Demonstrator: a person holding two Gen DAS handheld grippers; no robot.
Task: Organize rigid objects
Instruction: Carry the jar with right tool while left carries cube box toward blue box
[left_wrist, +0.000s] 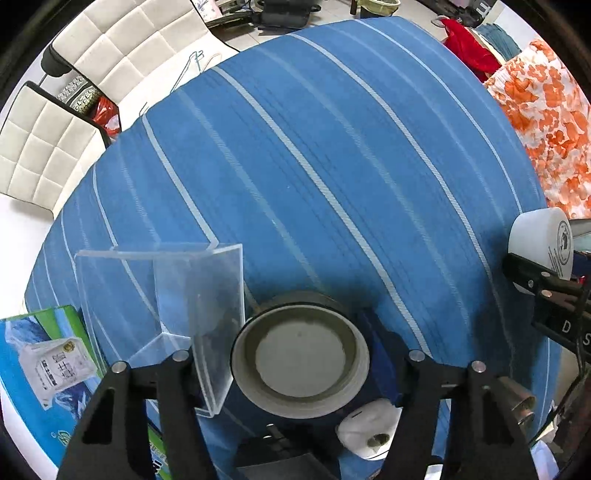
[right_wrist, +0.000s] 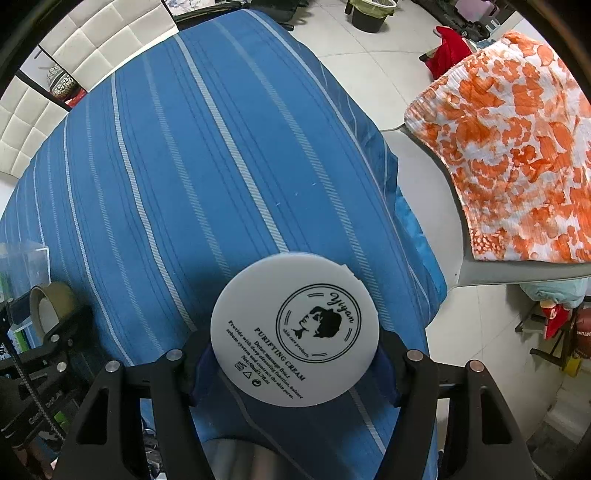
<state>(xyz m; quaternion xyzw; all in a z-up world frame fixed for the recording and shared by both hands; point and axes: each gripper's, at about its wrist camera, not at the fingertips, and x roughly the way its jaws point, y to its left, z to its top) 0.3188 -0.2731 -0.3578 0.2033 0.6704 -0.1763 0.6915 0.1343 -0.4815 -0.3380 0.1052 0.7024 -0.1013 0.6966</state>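
Above a blue striped cloth (right_wrist: 192, 177), the right gripper (right_wrist: 293, 363) is clamped on a white purifying cream jar (right_wrist: 294, 328). The left gripper (left_wrist: 299, 363) is clamped around a roll of tape (left_wrist: 300, 360), just beside a clear acrylic box (left_wrist: 166, 295).

1. A blue striped cloth (left_wrist: 332, 166) covers the desk, filling most of the frame.
2. A clear box (left_wrist: 173, 295) stands on it at lower left.
3. A green-blue pack (left_wrist: 44, 354) lies at the far lower left.
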